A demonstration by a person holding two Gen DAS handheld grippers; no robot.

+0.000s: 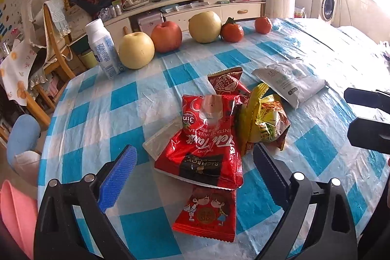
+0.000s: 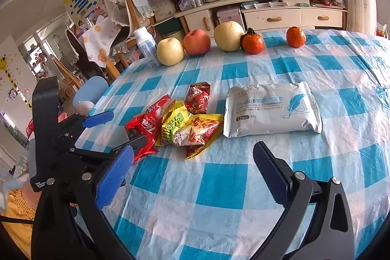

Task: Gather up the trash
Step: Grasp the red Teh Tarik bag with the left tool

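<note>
Round table under crinkled blue-and-white checked plastic cloth (image 1: 324,145); all places below given relative to big red foil milk-tea sachet (image 1: 204,145).

Largest first:
- White flat wet-wipes pack (image 2: 270,111): beyond and right of sachet, clear of the wrapper heap, long axis across right wrist view.
- Row of 3 pale/red round fruits and 2 small orange mandarins (image 1: 231,32), plus white plastic bottle (image 1: 103,48): far beyond sachet along the back edge. Not trash by the look of it.
- Red sachet itself: centre of heap, long axis running away from left tongs, lying partly on a clear plastic wrapper.
- Crumpled yellow-green snack wrapper (image 1: 263,123): touching sachet on right.
- Small red packet with 2 cartoon figures (image 1: 207,216): nearer than sachet, edge tucked under it.
- Small dark-red foil wrapper (image 1: 226,83): just behind sachet.

Left gripper (image 1: 195,174): released, blue pads spread wide, straddling near end of sachet, holding nothing. Nearer tool for this heap.
Right gripper (image 2: 195,174): also spread, empty, hovering over bare cloth with heap ahead-left.

Judgement: left closes across sachet's short axis.
</note>
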